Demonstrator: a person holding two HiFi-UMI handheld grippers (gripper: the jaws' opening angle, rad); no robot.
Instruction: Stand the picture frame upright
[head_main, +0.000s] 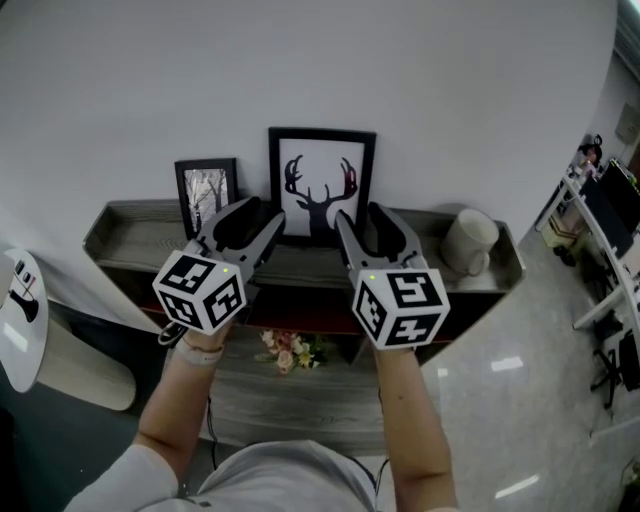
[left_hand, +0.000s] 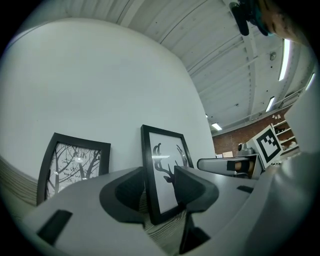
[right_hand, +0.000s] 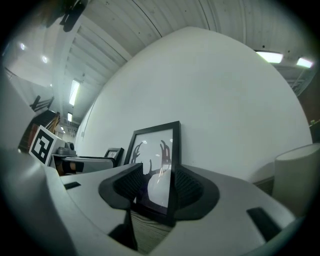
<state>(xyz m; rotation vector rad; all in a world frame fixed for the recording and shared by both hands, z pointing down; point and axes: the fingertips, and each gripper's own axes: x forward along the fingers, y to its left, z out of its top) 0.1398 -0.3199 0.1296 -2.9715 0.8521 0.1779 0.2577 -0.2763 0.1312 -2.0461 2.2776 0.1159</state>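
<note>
A black picture frame with a deer silhouette (head_main: 322, 185) stands upright on the grey wood shelf (head_main: 130, 235) and leans back against the white wall. My left gripper (head_main: 255, 212) is at its left edge and my right gripper (head_main: 362, 215) at its right edge. In the left gripper view the frame's left border (left_hand: 148, 175) runs between the two pads, with a gap on each side. In the right gripper view the frame's right border (right_hand: 174, 165) lies close to the right pad (right_hand: 187, 187), with a wide gap to the left pad. Both grippers stand open.
A smaller black frame with a tree print (head_main: 207, 190) leans on the wall to the left of the deer frame. A white mug (head_main: 470, 240) sits at the shelf's right end. Flowers (head_main: 290, 350) lie on a lower level. A white round tabletop (head_main: 20, 320) is at far left.
</note>
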